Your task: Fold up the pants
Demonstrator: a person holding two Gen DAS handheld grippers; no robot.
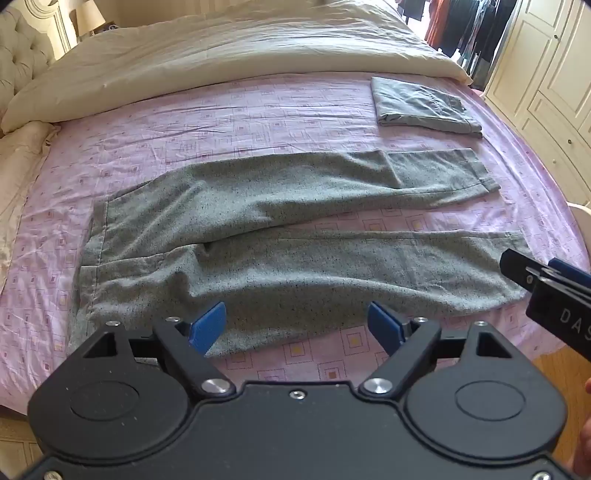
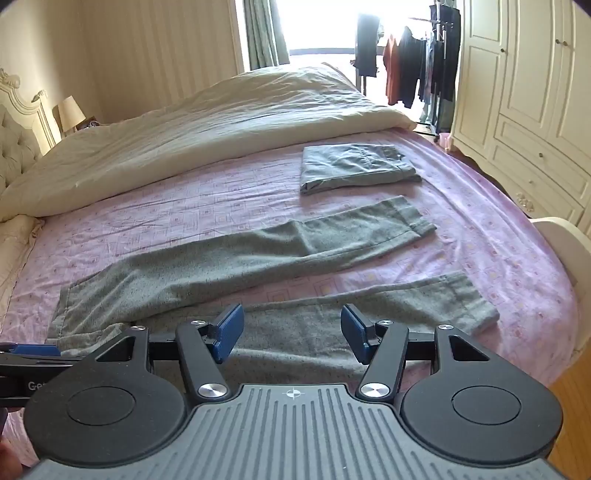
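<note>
Two pairs of pants are counted on the bed [image 1: 155,122]: one speckled grey pair [image 1: 258,236] spread flat just beyond the fingers, and one folded pair [image 1: 424,107] farther off, toward the right. The left gripper [image 1: 297,326] is seen with its blue fingers [image 1: 207,326] spread wide, nothing between them, over the near edge of the spread pair. The right gripper [image 2: 291,332] is likewise wide and empty, over the near leg. Beyond lies one cream duvet [image 2: 207,125]. Only in the right wrist view are the window [image 2: 317,22] and lamp [image 2: 70,110] shown.
</note>
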